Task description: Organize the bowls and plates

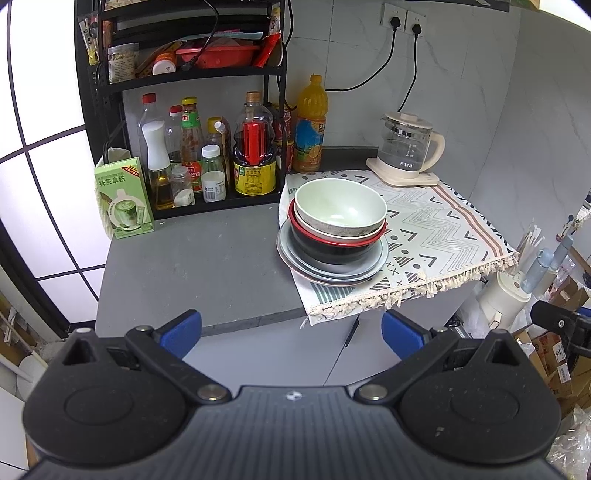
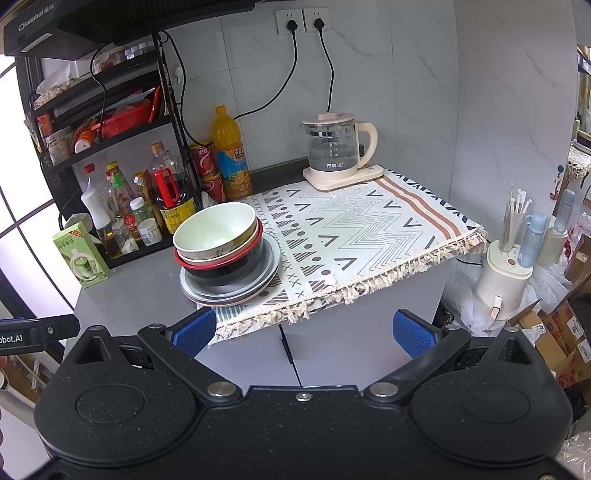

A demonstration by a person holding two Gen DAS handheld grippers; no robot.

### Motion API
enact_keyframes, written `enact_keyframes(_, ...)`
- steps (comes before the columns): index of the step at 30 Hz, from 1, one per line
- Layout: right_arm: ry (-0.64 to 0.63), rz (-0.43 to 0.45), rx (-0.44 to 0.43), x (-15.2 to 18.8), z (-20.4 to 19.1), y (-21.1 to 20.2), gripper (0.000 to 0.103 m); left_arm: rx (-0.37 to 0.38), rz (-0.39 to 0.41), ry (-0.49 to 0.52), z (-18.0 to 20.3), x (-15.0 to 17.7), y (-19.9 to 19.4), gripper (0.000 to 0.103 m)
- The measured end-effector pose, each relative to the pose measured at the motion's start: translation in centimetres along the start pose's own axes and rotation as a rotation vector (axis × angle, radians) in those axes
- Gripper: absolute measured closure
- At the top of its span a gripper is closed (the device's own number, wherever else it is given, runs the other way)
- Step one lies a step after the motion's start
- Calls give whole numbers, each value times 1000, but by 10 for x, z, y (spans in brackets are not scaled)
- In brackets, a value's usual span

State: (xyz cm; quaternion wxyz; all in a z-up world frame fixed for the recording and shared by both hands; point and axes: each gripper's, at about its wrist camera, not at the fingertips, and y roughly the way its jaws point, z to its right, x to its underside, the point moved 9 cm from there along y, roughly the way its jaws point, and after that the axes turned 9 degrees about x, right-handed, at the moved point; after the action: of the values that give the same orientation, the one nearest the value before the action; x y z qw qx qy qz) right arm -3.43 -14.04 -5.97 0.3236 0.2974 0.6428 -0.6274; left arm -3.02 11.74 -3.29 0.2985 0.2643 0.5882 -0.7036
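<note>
Pale green bowl (image 1: pixel 340 203) tops nested bowls on grey plates (image 1: pixel 332 266), at the patterned cloth's (image 1: pixel 436 236) left edge on the table (image 1: pixel 192 266). Left gripper (image 1: pixel 291 332) and right gripper (image 2: pixel 304 330) hang back, fingers wide, empty. Stacking apparently complete; next, verify alignment.

Even bright indoor light; blown-out window (image 1: pixel 48 177) glare left; strong fisheye bending at edges; centre sharp.

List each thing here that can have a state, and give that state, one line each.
Left gripper: open, empty.
Right gripper: open, empty.
Bowls: nested, on the plates.
Plates: stacked, partly on the cloth.
Kettle: lid on, upright on its base.
Juice bottle: capped, upright.
Wall plugs: plugged in.
</note>
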Motion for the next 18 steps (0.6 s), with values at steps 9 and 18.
enact_keyframes(9, -26, 2, -8, 2, -7, -1, 0, 4, -4, 2, 3, 1, 1, 0)
enact_keyframes(18, -32, 2, -11, -1, -6, 1, 0, 3, -17, 5, 8, 0, 11, 0)
